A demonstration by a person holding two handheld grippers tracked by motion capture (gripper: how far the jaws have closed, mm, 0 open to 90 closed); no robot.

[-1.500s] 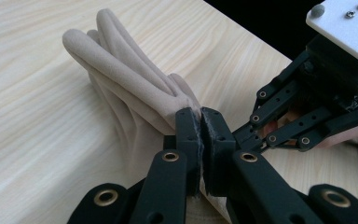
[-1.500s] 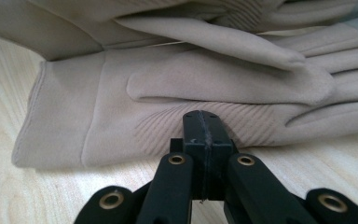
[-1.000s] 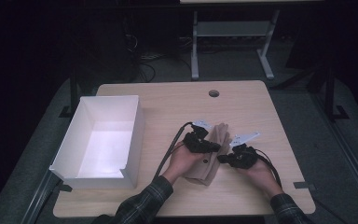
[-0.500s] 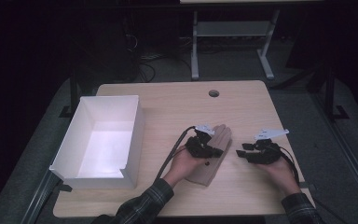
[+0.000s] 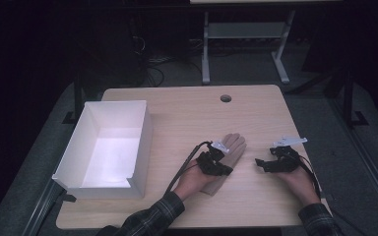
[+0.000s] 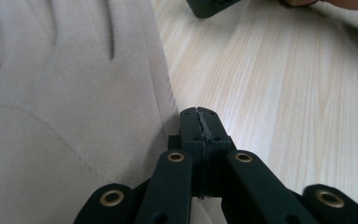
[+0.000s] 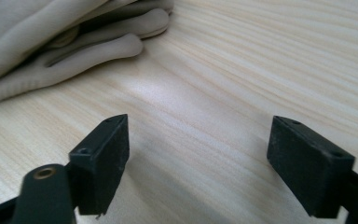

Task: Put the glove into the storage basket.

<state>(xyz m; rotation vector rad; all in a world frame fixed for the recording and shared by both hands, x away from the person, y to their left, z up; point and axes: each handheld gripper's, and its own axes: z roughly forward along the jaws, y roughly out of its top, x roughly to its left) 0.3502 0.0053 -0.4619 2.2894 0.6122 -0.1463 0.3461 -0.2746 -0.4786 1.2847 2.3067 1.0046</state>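
Wooden table (image 5: 187, 113), white box (image 5: 109, 147) beside glove (image 5: 229, 152)

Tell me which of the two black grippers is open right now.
The right gripper: its jaws have just been opening and stand wide apart over bare wooden table. The left gripper is shut at the beige fabric glove's edge.

No readable text, label or brand anywhere.
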